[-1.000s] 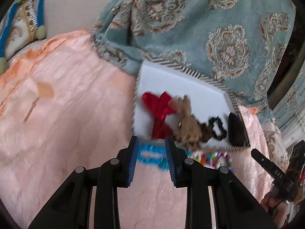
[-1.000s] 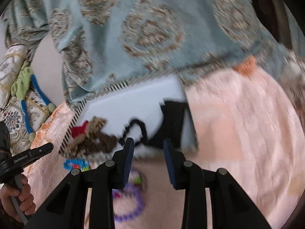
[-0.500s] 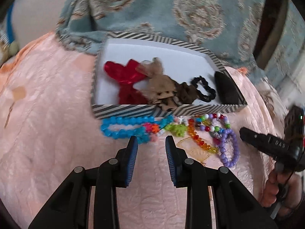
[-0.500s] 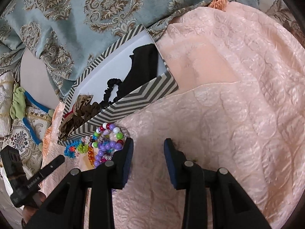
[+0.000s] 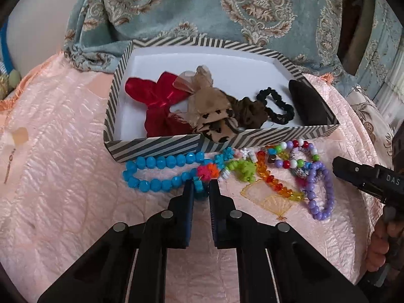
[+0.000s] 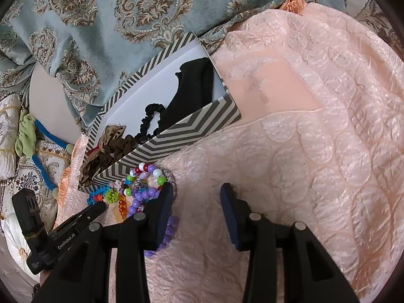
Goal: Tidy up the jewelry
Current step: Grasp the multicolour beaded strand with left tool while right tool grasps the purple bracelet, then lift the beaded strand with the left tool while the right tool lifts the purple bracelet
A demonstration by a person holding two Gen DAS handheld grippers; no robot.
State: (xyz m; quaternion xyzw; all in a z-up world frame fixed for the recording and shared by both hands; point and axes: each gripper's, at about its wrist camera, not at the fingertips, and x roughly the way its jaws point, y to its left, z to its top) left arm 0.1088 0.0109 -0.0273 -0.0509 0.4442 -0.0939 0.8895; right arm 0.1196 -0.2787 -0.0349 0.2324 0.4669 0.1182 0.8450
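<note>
Left tool [image 5: 201, 189] is clamped on the turquoise end of the blue bead bracelet [image 5: 161, 171], which lies on the peach bedspread [image 5: 63, 131] just in front of the striped box [image 5: 156, 146]. Right tool [image 6: 197, 197] has its jaws opening over bare quilt — nothing between them, purple bead loop [image 5: 320, 192] beside its left finger. Beads look light, hard and slippery on floppy cord; best pinched across the strand. Bracelets are tangled — strand ownership unclear, and the left fingers hide the pinch point.

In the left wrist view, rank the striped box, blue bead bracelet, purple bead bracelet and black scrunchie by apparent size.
1. striped box
2. blue bead bracelet
3. purple bead bracelet
4. black scrunchie, though it lies farther off, so the last two are unsure.
</note>
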